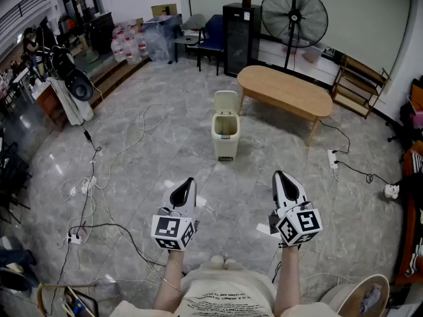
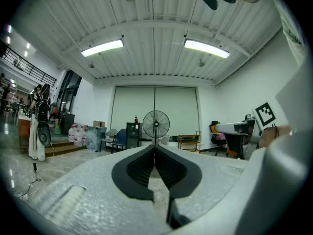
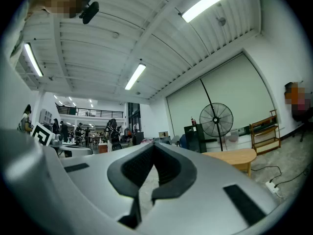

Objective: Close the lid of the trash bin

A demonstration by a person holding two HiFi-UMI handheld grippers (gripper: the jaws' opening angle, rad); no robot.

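A cream pedal trash bin [image 1: 225, 134] stands on the marble floor ahead of me, its lid [image 1: 226, 101] tipped up and open. My left gripper [image 1: 187, 185] is held level well short of the bin, to its near left, jaws shut with nothing between them [image 2: 155, 148]. My right gripper [image 1: 282, 179] hangs level to the bin's near right, also shut and empty [image 3: 153, 146]. The bin is hidden behind the jaws in both gripper views.
A wooden oval table [image 1: 284, 91] stands just right of and behind the bin. A large floor fan [image 1: 294, 7], a black cabinet [image 1: 239, 38] and chairs [image 1: 209, 37] line the back wall. Cables and power strips [image 1: 333, 158] lie across the floor on both sides.
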